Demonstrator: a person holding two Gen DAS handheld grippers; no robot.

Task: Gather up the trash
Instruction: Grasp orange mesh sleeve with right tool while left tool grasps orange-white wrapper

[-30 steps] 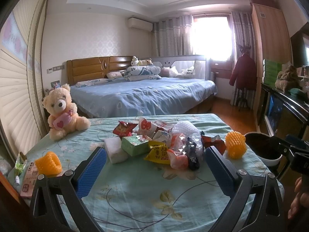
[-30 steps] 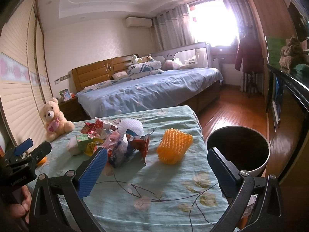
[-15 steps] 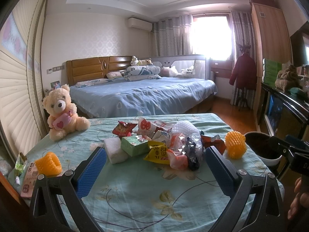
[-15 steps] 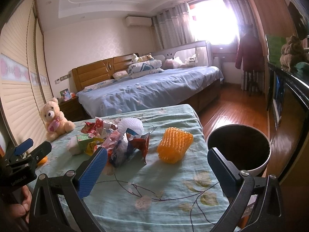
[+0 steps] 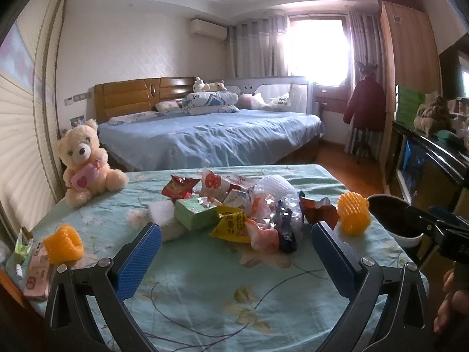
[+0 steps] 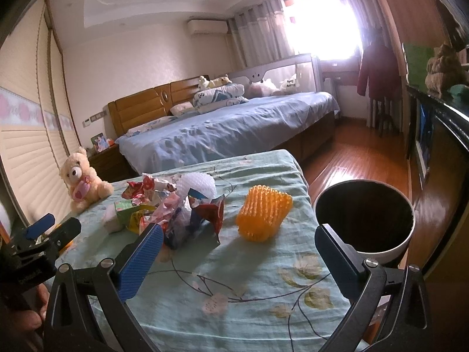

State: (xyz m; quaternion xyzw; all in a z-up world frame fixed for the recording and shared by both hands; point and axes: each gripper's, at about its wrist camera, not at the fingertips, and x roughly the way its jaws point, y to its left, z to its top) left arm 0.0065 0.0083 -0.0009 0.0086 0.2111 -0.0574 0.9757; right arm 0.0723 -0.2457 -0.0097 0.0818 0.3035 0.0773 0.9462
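A heap of trash (image 5: 234, 208) lies mid-table: snack wrappers, a green carton (image 5: 195, 212), a yellow wrapper (image 5: 233, 224), white foam. It also shows in the right wrist view (image 6: 173, 208). An orange foam net (image 6: 263, 215) lies right of the heap, also seen in the left wrist view (image 5: 353, 214). Another orange net (image 5: 63, 243) lies at the table's left. A bin with a dark inside (image 6: 404, 243) stands off the table's right edge. My left gripper (image 5: 234, 252) is open and empty, short of the heap. My right gripper (image 6: 239, 255) is open and empty, near the net.
A teddy bear (image 5: 85, 161) sits at the table's far left corner. A phone in a pink case (image 5: 36, 270) lies at the left edge. A bed (image 5: 211, 138) is beyond the table; a dark cabinet (image 5: 433, 164) runs along the right wall.
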